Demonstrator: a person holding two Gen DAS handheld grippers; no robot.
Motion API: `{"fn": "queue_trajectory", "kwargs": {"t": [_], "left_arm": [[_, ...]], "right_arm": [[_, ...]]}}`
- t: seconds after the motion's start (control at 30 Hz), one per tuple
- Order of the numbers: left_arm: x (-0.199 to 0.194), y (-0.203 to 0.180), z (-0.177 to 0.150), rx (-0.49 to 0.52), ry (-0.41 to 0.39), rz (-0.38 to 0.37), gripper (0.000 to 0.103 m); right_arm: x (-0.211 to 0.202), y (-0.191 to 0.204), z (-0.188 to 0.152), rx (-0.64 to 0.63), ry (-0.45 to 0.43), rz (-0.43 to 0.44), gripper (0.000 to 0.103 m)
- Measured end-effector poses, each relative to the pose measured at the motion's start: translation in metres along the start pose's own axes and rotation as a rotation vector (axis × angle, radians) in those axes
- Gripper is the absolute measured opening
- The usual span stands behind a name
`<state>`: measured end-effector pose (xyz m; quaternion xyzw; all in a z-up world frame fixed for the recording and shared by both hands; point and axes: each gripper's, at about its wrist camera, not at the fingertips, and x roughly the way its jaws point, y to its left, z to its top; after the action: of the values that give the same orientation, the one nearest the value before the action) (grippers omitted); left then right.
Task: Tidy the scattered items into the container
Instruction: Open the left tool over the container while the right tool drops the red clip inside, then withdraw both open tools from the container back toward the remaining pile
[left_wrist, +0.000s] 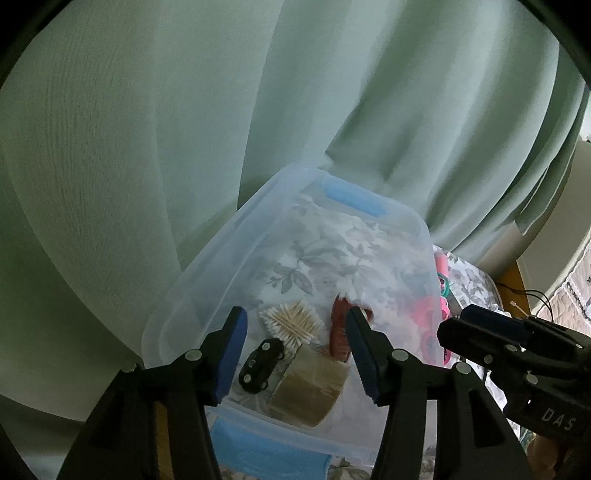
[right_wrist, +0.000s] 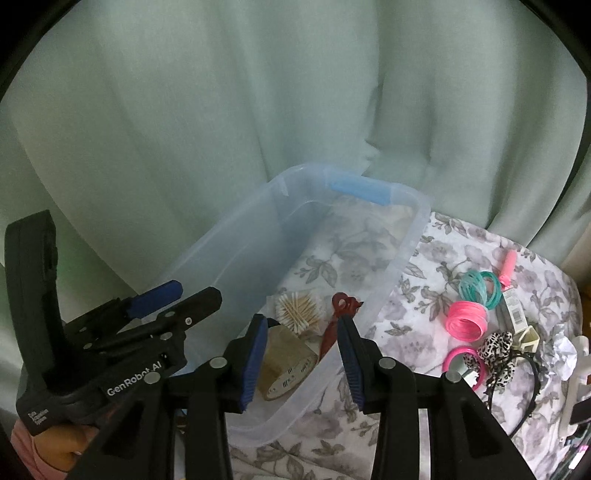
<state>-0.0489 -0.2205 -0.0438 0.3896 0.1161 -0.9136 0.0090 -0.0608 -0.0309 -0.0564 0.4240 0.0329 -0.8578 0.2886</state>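
floral cloth (right_wrist: 424, 266) under container (right_wrist: 258, 236) | green curtain (right_wrist: 221, 110) behind | left gripper (left_wrist: 295, 350), right gripper (right_wrist: 303, 350) both spread wide, empty

This looks like a home, probably a bedroom. A pale green curtain (right_wrist: 258, 110) hangs in folds from 9 to 3 o'clock. Below it lies a floral cloth (right_wrist: 443, 254), like a bed sheet. At 3 o'clock on it are personal things: hair rings (right_wrist: 466, 319), a leopard-print headband (right_wrist: 496, 350), and a crumpled tissue (right_wrist: 559, 354).
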Motion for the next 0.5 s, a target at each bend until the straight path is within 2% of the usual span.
{"fn": "queue_trajectory", "kwargs": {"t": [0.5], "left_arm": [[-0.023, -0.029, -0.002, 0.052, -0.028, 0.016, 0.057]], "right_arm": [[-0.036, -0.018, -0.017, 0.038, -0.051, 0.004, 0.043]]}}
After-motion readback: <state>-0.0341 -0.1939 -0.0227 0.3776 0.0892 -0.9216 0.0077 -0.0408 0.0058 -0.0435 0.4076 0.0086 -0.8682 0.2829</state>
